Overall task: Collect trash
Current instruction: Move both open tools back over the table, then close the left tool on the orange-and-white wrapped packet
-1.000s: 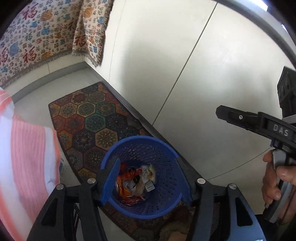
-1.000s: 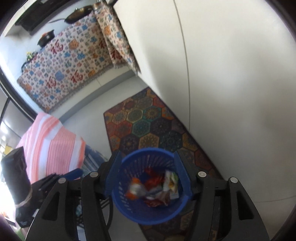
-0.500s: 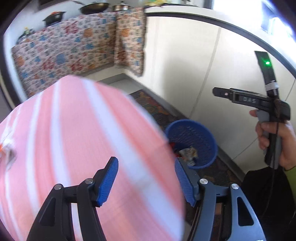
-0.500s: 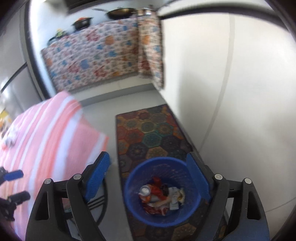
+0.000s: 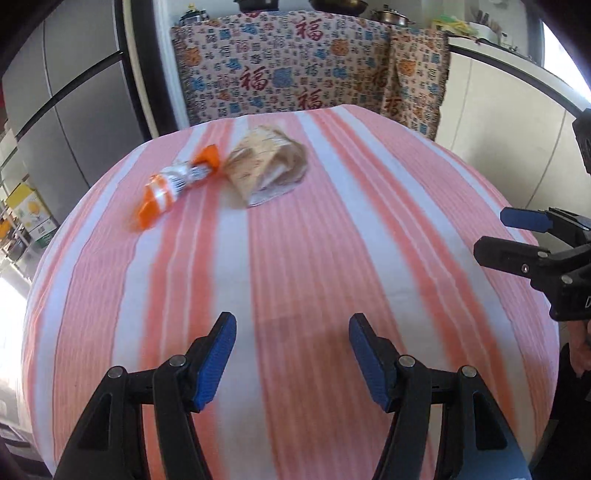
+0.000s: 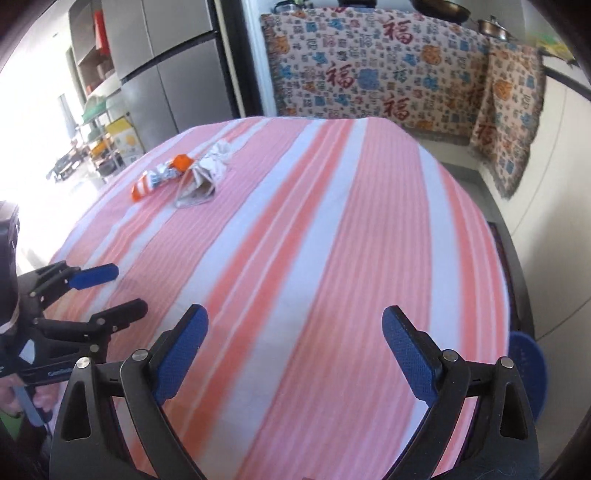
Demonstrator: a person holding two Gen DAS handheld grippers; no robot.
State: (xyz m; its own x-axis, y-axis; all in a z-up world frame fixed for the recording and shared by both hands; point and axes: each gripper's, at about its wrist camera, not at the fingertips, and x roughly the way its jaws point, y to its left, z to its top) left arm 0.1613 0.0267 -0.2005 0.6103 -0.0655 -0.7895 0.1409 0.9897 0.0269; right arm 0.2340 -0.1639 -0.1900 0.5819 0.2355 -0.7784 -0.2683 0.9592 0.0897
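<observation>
An orange and white wrapper (image 5: 177, 182) and a crumpled beige paper bag (image 5: 267, 162) lie side by side on the far part of a table with a pink and white striped cloth (image 5: 314, 258). They also show in the right wrist view, the wrapper (image 6: 160, 177) and the bag (image 6: 201, 181). My left gripper (image 5: 291, 354) is open and empty above the near part of the table. My right gripper (image 6: 293, 350) is open and empty, to the right of the left one. The blue trash basket (image 6: 528, 373) shows partly beyond the table's right edge.
A patterned cloth (image 5: 295, 70) covers the counter behind the table. A grey fridge (image 6: 166, 74) stands at the back left. White cabinet fronts (image 5: 498, 122) run along the right. Pans (image 6: 439, 7) sit on the counter.
Both grippers have swung up and away from the blue basket on the floor to face the striped table. The wrapper and the paper bag have come into view.
</observation>
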